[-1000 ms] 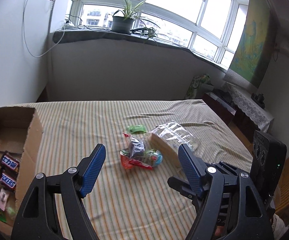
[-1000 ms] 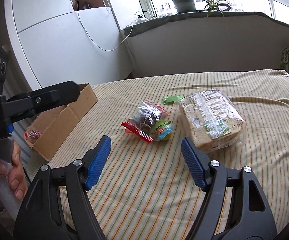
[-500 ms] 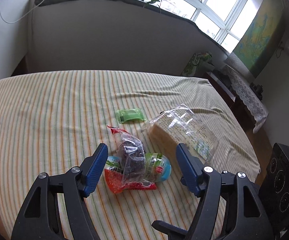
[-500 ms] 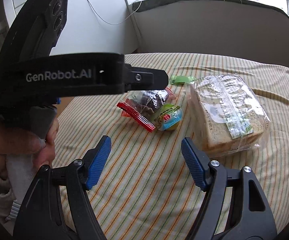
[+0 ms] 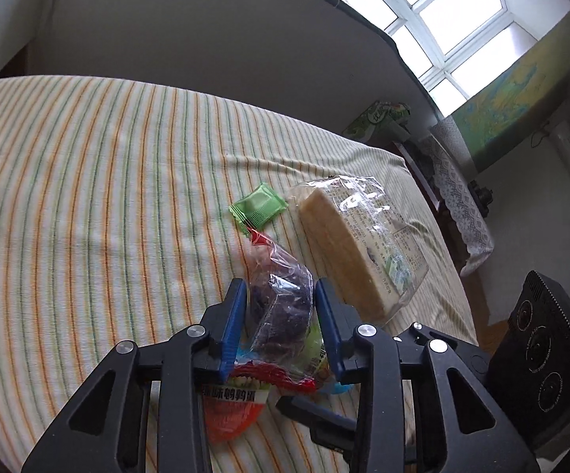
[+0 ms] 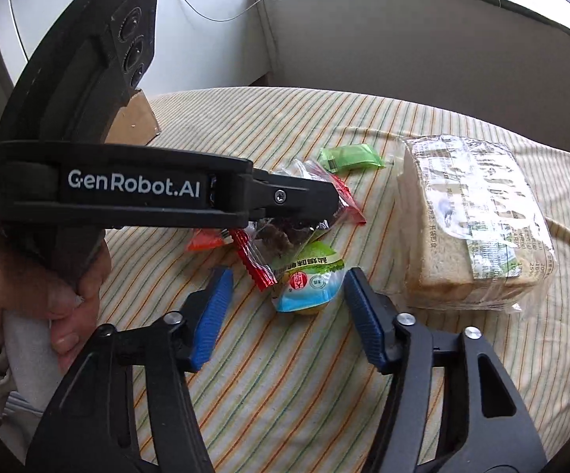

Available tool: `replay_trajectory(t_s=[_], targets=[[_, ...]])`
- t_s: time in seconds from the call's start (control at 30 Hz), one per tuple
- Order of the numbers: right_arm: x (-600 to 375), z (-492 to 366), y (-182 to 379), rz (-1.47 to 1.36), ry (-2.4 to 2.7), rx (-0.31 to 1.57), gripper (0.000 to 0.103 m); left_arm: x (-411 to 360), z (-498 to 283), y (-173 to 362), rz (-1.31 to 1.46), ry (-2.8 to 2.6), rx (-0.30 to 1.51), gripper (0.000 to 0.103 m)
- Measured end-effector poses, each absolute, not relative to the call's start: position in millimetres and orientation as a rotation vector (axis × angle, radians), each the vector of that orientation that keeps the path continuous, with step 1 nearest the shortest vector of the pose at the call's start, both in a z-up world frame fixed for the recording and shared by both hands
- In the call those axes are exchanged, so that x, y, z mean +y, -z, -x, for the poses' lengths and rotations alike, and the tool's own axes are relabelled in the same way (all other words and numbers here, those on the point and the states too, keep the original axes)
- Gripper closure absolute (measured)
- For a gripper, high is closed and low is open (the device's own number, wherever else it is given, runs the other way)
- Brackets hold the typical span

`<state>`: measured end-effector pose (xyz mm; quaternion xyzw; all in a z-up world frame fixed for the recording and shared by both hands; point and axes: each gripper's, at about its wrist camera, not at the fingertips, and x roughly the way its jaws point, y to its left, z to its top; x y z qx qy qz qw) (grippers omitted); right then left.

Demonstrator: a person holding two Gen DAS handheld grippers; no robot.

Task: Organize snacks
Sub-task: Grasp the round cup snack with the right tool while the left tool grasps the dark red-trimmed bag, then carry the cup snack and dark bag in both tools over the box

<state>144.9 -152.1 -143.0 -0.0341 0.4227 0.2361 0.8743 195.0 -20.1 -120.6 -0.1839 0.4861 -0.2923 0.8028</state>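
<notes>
My left gripper (image 5: 279,317) is shut on a clear red-edged packet holding a dark snack (image 5: 281,307); from the right wrist view the left gripper (image 6: 324,213) reaches in from the left over that packet (image 6: 281,236). A green-and-blue packaged egg-shaped snack (image 6: 308,282) lies just ahead of my open, empty right gripper (image 6: 288,299). A small green packet (image 5: 259,207) (image 6: 350,157) and a clear bag of sliced bread (image 5: 359,244) (image 6: 470,224) lie on the striped cloth. An orange-red packet (image 5: 229,414) lies under the left gripper.
The table wears a striped cloth (image 5: 87,197). A cardboard box corner (image 6: 135,122) shows behind the left gripper's body. A wall and windowsill run behind the table. A lace-covered side cabinet (image 5: 458,205) stands off the right edge.
My left gripper moved forward and down over the snack pile and closed on the dark-snack packet. My right gripper moved closer to the pile and narrowed slightly, staying open.
</notes>
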Motion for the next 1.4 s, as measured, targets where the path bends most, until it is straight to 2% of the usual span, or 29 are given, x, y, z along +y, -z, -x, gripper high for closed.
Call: replay_trajectory(t_s=[0.03,0.07,0.17,0.57,1.07,1.4], targets=[[-151,-147,143,0.071,-0.489,0.883,0.063,-19,-194,120,0.392,0.628,1.037,0.068],[-151,-146,142,0.07,-0.493,0.882,0.069,-19,-192,119,0.382,0.626,1.028,0.069],[-149,-141,141,0.09,-0.491,0.872,0.075,-22,-187,113,0.355,0.624,1.006,0.072],[-161,-118,136,0.026,-0.448,0.823,0.075,2,-163,83,0.417,0.61,0.868,0.073],[-180,-75,129,-0.069,-0.386,0.709,0.075,10,-74,76,0.321,0.48,0.714,0.073],[-181,-27,50,-0.046,-0.363,0.54,0.075,12,-24,2,0.222,0.498,0.511,0.073]])
